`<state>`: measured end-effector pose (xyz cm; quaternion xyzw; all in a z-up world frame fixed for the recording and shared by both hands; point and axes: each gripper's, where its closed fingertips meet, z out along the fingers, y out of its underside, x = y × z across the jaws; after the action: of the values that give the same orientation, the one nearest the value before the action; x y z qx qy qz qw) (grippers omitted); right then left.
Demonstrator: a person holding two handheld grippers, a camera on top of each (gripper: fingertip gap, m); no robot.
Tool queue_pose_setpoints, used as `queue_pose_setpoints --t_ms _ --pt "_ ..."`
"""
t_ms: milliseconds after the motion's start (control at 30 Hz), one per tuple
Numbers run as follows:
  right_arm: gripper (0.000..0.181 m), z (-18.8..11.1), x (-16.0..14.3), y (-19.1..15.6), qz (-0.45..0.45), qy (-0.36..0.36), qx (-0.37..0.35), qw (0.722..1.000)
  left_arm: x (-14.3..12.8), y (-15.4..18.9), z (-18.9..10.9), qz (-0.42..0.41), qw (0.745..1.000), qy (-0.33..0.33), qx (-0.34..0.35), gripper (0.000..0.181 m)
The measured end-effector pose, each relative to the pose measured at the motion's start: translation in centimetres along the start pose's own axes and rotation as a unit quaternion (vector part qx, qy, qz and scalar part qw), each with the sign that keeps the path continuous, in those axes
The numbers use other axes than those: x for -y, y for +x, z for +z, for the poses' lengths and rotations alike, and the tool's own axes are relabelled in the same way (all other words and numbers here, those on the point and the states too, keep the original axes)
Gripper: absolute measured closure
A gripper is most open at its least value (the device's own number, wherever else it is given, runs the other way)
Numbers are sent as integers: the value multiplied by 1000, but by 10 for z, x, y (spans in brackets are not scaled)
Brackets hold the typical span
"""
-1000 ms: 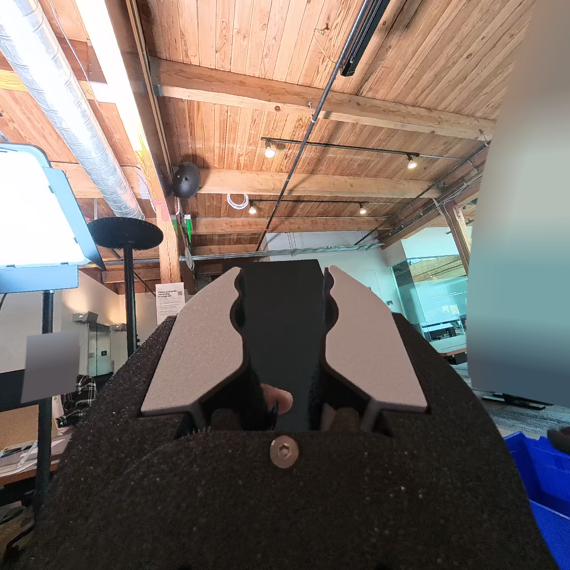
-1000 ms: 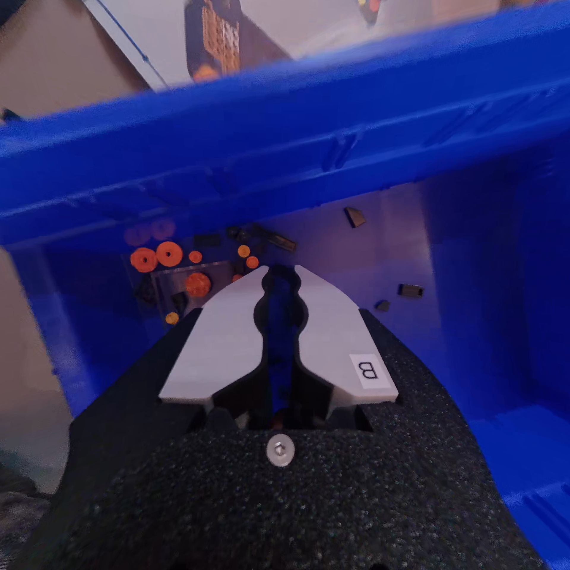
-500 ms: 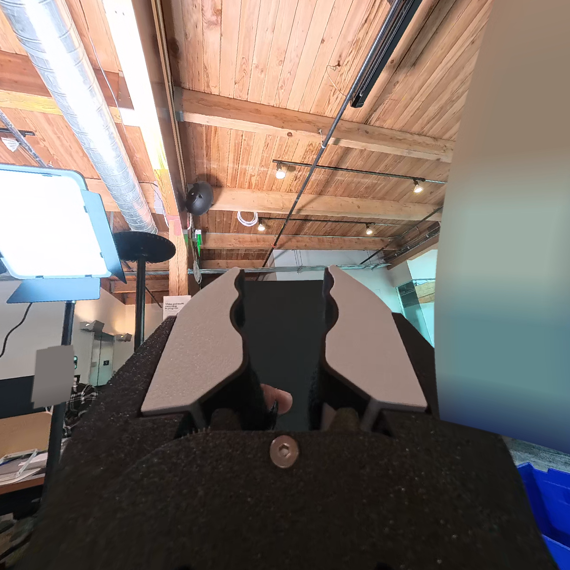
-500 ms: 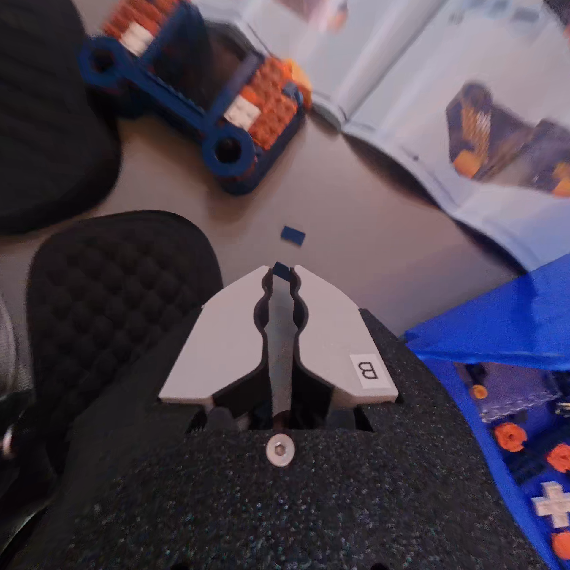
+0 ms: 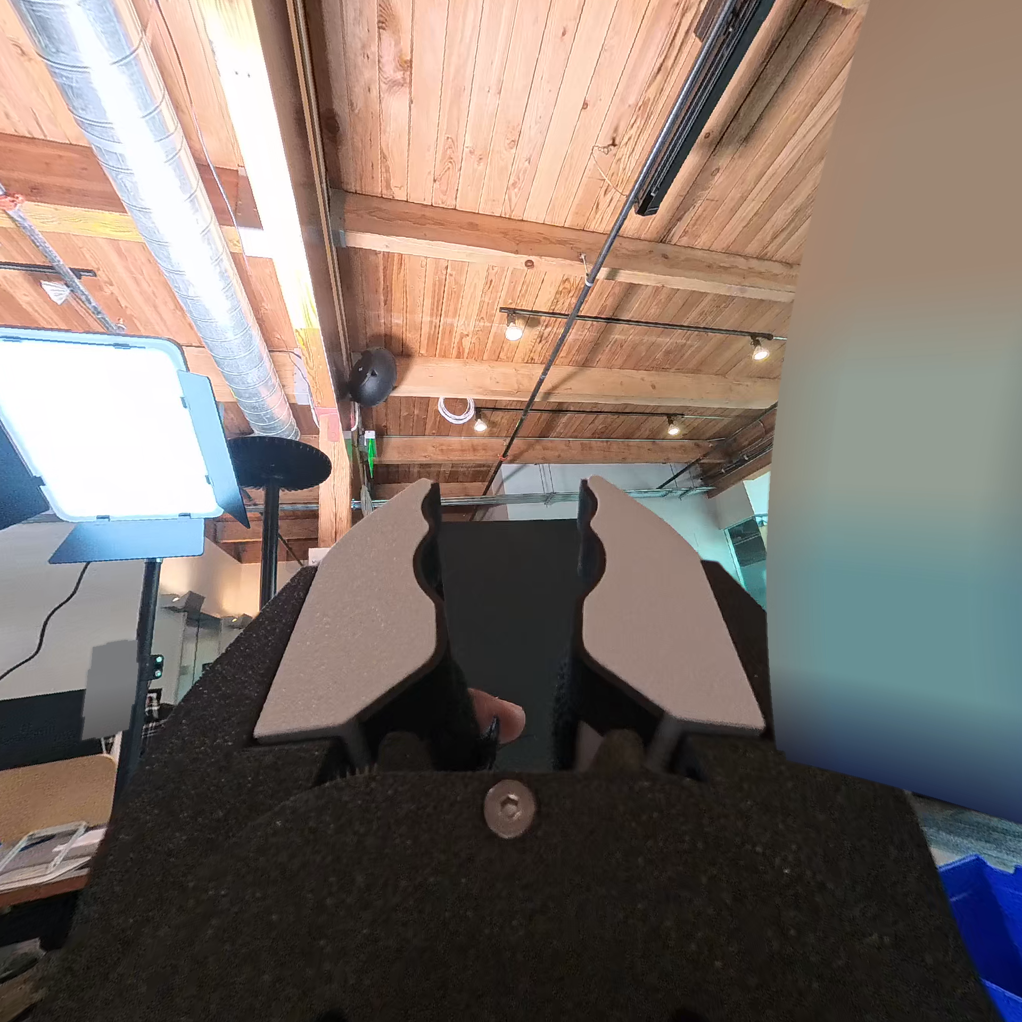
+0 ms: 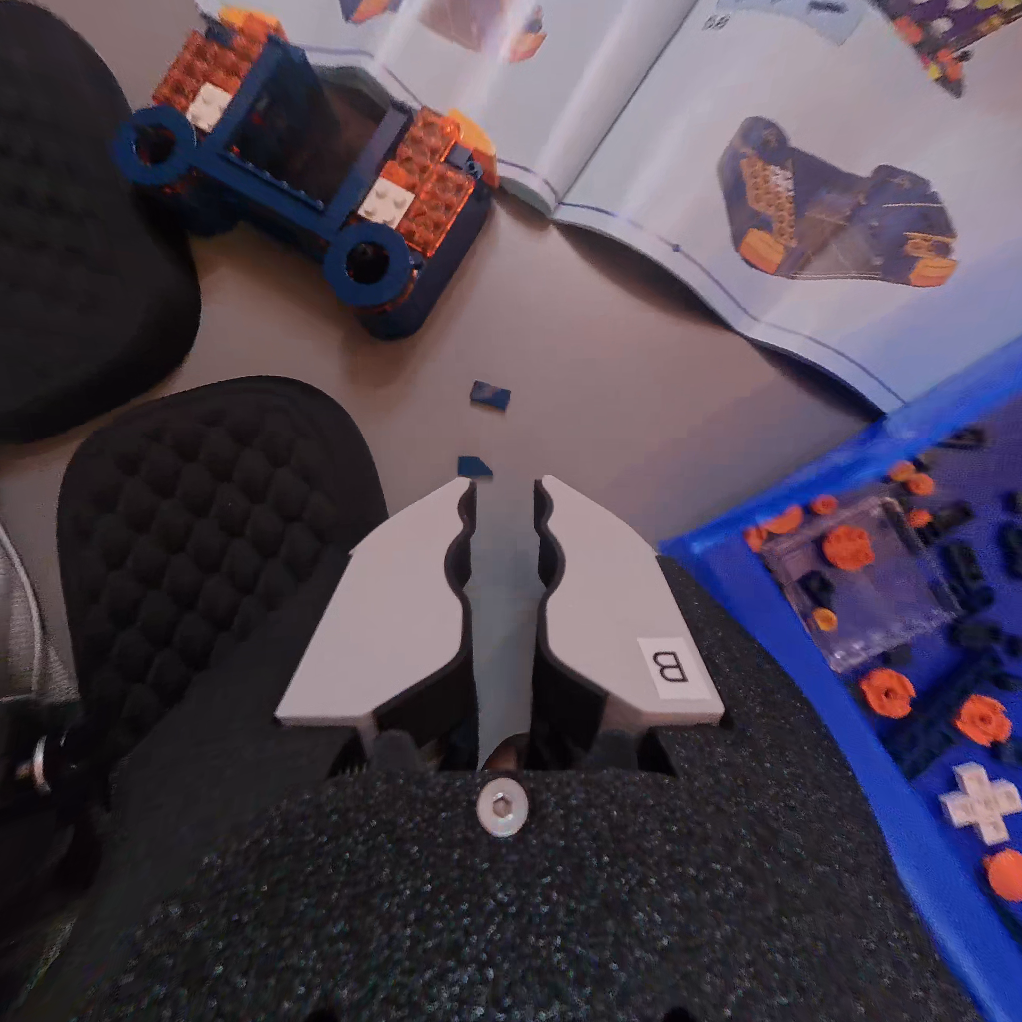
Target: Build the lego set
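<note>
In the right wrist view a partly built blue and orange lego model (image 6: pixel 309 188) sits on the grey table at the upper left. Two small dark blue pieces lie on the table: one (image 6: pixel 490 396) farther off, one (image 6: pixel 474 467) just beyond my left fingertip. My right gripper (image 6: pixel 502 484) is open and empty above the table. My left gripper (image 5: pixel 507 492) is open and empty, pointing up at the wooden ceiling; no lego shows between its fingers.
An open instruction booklet (image 6: pixel 719 155) lies at the upper right. A blue bin (image 6: pixel 863 713) with several orange, black and white pieces stands at the right; its corner shows in the left wrist view (image 5: pixel 990 918). Black padded shapes (image 6: pixel 182 553) lie at the left. The gap from one gripper's tips to the other's is roughly 50 centimetres.
My right gripper came out of the blue bin over the table holding a small blue piece, then opened; the piece now lies on the table. The left gripper tilted slightly, staying open.
</note>
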<state>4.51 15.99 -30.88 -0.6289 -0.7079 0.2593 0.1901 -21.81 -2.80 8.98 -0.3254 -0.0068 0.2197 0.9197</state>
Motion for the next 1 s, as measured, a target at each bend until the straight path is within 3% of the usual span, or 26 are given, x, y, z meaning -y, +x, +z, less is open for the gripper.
queue_pose_setpoints --t_ms 100,200,267,367,467,600,667,867,1000 --pt "163 -16 -1 -3 -9 17 30 999 -4 2 1 0 1000 -5 -2 134" --pt "164 -55 10 7 -38 77 36 996 -7 5 3 6 1000 -9 -3 134" --pt "164 -86 17 42 -11 103 -18 994 -12 8 4 1 1000 -15 -8 134" --pt "163 -113 12 110 45 82 -116 989 -23 11 7 -34 999 -31 -21 134" --pt "160 -104 12 145 68 51 -120 989 -36 16 10 -61 997 -45 -27 134" --pt "168 -69 18 163 46 12 -67 997 -51 30 13 -70 994 -69 -41 133" --pt "172 -57 2 165 9 -58 -35 998 -53 38 14 -78 993 -71 -53 133" --pt "174 -52 -10 177 -1 -117 -5 993 -69 51 14 -94 989 -92 -62 133" --pt "176 -56 -20 184 0 -138 -1 990 -94 65 17 -118 983 -117 -73 133"
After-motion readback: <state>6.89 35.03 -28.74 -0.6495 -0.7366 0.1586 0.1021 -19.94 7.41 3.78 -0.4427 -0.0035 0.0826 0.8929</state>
